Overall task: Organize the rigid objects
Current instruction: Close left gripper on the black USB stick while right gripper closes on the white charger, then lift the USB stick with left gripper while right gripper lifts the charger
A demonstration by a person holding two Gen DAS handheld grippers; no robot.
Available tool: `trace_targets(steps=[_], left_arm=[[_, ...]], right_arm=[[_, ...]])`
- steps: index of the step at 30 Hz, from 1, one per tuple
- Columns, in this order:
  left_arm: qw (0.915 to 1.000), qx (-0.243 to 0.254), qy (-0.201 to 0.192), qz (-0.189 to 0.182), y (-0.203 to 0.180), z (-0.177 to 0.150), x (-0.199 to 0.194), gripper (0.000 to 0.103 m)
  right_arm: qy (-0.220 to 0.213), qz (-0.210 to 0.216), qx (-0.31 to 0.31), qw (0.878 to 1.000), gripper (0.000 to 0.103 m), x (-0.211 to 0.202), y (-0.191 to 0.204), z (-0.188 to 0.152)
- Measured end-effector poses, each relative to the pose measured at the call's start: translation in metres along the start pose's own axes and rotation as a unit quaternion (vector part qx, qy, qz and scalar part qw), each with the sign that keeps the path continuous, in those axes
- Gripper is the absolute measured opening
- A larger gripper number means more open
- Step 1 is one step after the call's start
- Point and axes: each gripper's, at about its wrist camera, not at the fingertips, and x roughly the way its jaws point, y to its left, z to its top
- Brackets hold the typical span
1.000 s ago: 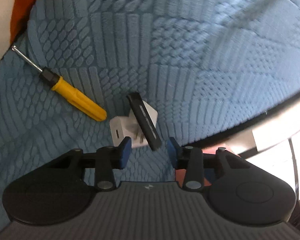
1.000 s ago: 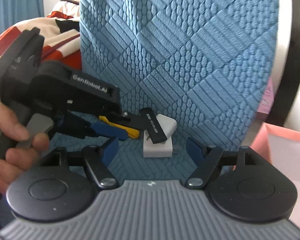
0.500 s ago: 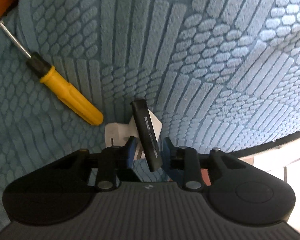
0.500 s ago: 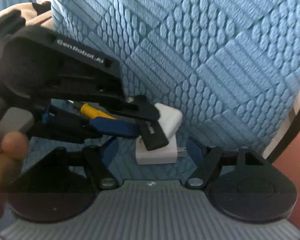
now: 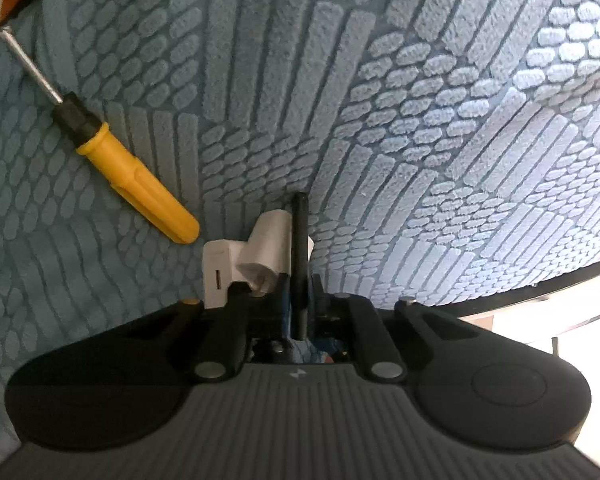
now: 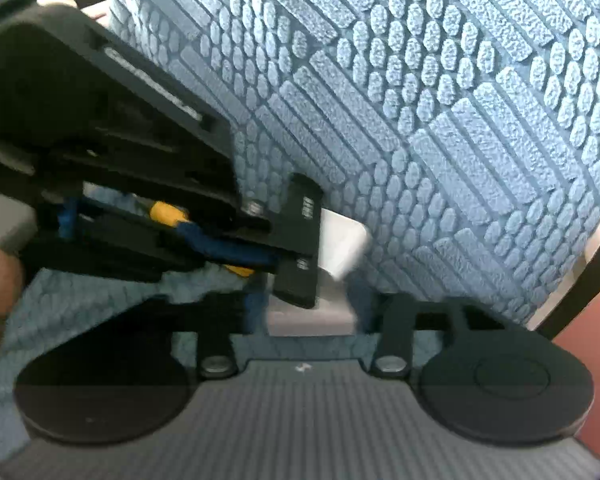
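My left gripper (image 5: 299, 296) is shut on a flat black stick-shaped device (image 5: 300, 240), held edge-on between the blue pads. It also shows in the right wrist view (image 6: 300, 240) with its printed face visible. Two white plug adapters (image 5: 260, 248) lie stacked right beside it on the blue textured cloth (image 5: 420, 120). A yellow-handled screwdriver (image 5: 136, 184) lies to the left. My right gripper (image 6: 310, 304) has closed around the lower white adapter (image 6: 312, 316), its blue fingers against both sides.
The cloth's dark edge (image 5: 540, 284) runs at the right, with a pale surface beyond. A pink sheet (image 6: 596, 308) lies past the cloth edge in the right wrist view. My left gripper body (image 6: 100, 152) fills the left of that view.
My left gripper closed on the black device, which turned edge-on. My right gripper moved in closer and narrowed around the lower white adapter.
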Motion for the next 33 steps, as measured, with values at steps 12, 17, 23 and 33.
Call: trace_targets(steps=[12,17,23,33], left_arm=[[0.9995,-0.018,-0.015,-0.023,0.018,0.011,-0.050,0.010],[0.9996,-0.018,-0.019,-0.008,0.023,-0.003,-0.076,0.010],[0.9996,0.004,-0.009,0.027,0.017,-0.037,-0.095,0.010],[0.9959,0.053,-0.002,0.074,0.021,-0.108,-0.132,0.010]], right_arm=[[0.012,0.011,0.018,1.000,0.039,-0.038,-0.013,-0.009],[0.022,0.006,0.003,1.000,0.037,-0.064,-0.009,-0.019],[0.054,-0.006,0.023,0.998,0.034,-0.093,-0.013,-0.038],[0.078,-0.016,0.032,0.996,0.033,-0.131,0.013,-0.066]])
